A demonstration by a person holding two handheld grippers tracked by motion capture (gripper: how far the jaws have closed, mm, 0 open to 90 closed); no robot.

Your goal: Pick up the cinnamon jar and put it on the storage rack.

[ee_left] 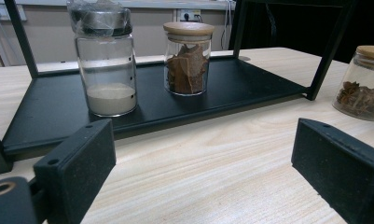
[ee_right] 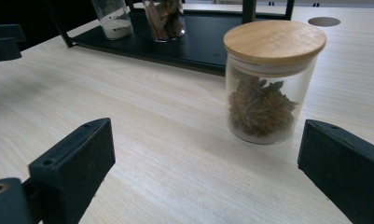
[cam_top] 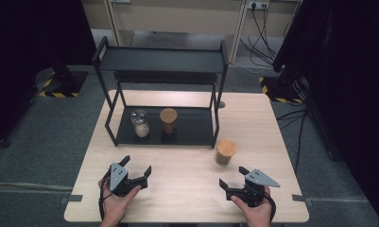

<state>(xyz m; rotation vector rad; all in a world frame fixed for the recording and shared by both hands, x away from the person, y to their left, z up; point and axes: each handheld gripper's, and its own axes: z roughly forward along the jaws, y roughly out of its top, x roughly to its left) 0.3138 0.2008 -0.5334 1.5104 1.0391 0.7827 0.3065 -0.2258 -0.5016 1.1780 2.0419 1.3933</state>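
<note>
Bench (cam_top: 187, 189): pale wood, across the middle of your high view.
Rack (cam_top: 161, 59): black, two-tiered, upper centre.
Jar (cam_top: 225, 152): clear glass, wooden lid, star anise inside; right of centre, just beside the rack.
Right gripper (cam_top: 233, 177): fingers apart, empty, lower right.
Left gripper (cam_top: 136, 165): fingers apart, empty, lower left.

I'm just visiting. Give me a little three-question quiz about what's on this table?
1. True or false: the star anise jar stands on the rack's lower shelf.
2. How many jars stand on that shelf?
3. Which claw is nearer the star anise jar: A) left claw B) right claw?

Key:
1. False; it stands on the table, beside the rack.
2. Two: the jar of pale powder and the jar of brown bark pieces.
3. B.
</note>
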